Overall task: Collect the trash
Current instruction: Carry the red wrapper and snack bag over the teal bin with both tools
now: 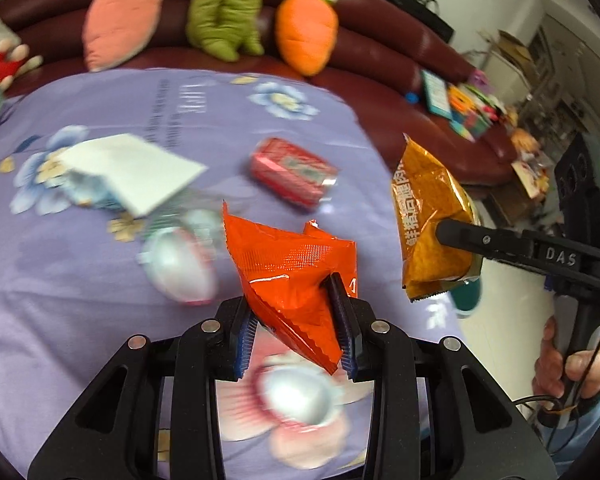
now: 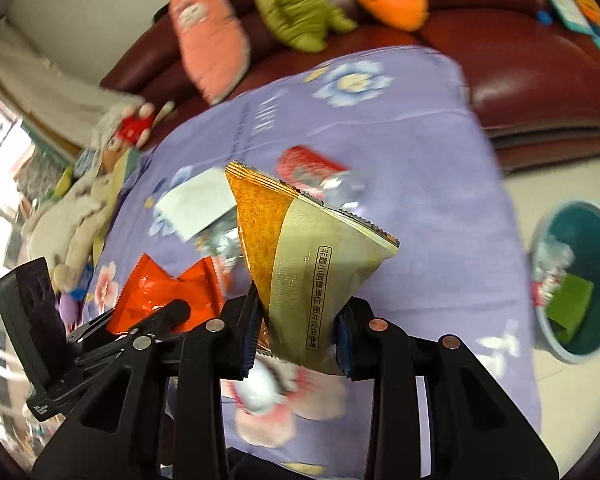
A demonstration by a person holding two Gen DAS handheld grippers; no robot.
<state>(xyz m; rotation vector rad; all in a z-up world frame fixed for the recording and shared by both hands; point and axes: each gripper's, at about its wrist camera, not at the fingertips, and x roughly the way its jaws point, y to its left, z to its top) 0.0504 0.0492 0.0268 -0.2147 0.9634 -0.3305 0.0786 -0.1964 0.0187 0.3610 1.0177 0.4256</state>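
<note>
My left gripper (image 1: 296,316) is shut on a crumpled orange-red snack wrapper (image 1: 292,264) and holds it above the purple floral tablecloth (image 1: 100,320). My right gripper (image 2: 298,328) is shut on a gold and beige snack bag (image 2: 300,248), held off the table's right edge; that bag also shows in the left wrist view (image 1: 432,216). The orange-red wrapper shows at the left of the right wrist view (image 2: 168,292). A teal trash bin (image 2: 576,280) with several scraps inside stands on the floor to the right. A red packet (image 1: 296,170), white paper (image 1: 136,168) and silvery wrappers (image 1: 180,260) lie on the table.
A dark red sofa (image 1: 380,60) with pink, green and orange plush toys (image 1: 220,16) runs behind the table. Books and toys (image 1: 464,108) lie on the sofa's right end. Another silvery wrapper (image 1: 296,396) lies under my left gripper.
</note>
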